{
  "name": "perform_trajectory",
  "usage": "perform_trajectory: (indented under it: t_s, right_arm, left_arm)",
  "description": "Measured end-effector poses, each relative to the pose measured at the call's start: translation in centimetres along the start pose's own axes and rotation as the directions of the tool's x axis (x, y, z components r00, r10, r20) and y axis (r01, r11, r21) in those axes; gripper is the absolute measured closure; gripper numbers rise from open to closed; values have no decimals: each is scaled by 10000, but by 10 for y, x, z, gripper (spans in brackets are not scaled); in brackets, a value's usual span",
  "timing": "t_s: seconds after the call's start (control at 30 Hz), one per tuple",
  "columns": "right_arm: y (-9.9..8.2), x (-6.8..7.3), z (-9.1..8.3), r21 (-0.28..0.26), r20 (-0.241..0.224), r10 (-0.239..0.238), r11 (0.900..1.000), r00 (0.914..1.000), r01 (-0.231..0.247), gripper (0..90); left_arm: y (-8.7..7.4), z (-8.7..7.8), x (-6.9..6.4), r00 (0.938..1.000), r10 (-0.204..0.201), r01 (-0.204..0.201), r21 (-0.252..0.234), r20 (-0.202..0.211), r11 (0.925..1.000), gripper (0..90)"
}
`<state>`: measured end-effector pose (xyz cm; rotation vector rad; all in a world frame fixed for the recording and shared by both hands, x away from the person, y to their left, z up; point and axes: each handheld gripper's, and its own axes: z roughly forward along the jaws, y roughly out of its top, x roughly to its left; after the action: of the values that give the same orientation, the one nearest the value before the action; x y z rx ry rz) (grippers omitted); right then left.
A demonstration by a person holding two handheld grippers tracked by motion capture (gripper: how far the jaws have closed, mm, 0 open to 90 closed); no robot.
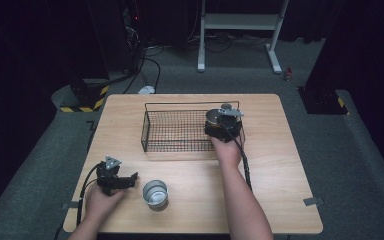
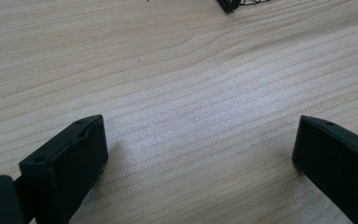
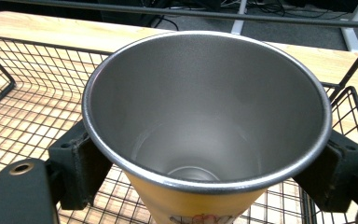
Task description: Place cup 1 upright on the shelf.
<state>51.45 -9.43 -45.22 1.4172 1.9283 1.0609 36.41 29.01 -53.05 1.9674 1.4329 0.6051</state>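
Presently, a yellow steel cup [image 3: 205,140] is being pinched by the right hand-held gripper [image 1: 223,125] over the wire basket [image 1: 172,131], seemingly for depositing, while the left hand-held gripper [image 1: 114,179] is being rested spread on the bench [image 1: 280,165].

My desk [image 1: 275,165] is light wood with rounded corners, standing on grey floor [image 1: 360,165]. On it sit a black wire basket [image 1: 180,131] toward the far side and a small silver metal cup [image 1: 155,194] near my edge, well apart.
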Motion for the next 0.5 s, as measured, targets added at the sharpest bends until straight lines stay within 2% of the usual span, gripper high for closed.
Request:
perform_trajectory:
  t_s: [0.13,0.2,0.5]
  right_arm:
    - [-2,1,3,198,-40,108,9997,9999,-107,146]
    - [-3,2,5,251,-15,-115,9996,9999,115,146]
    - [-3,3,8,330,86,-305,9990,9995,302,145]
  left_arm:
    - [0,0,0,10000,3,-3,1,1,10000,36]
    - [0,0,0,10000,3,-3,2,1,10000,36]
    - [0,0,0,10000,2,-2,-3,1,10000,36]
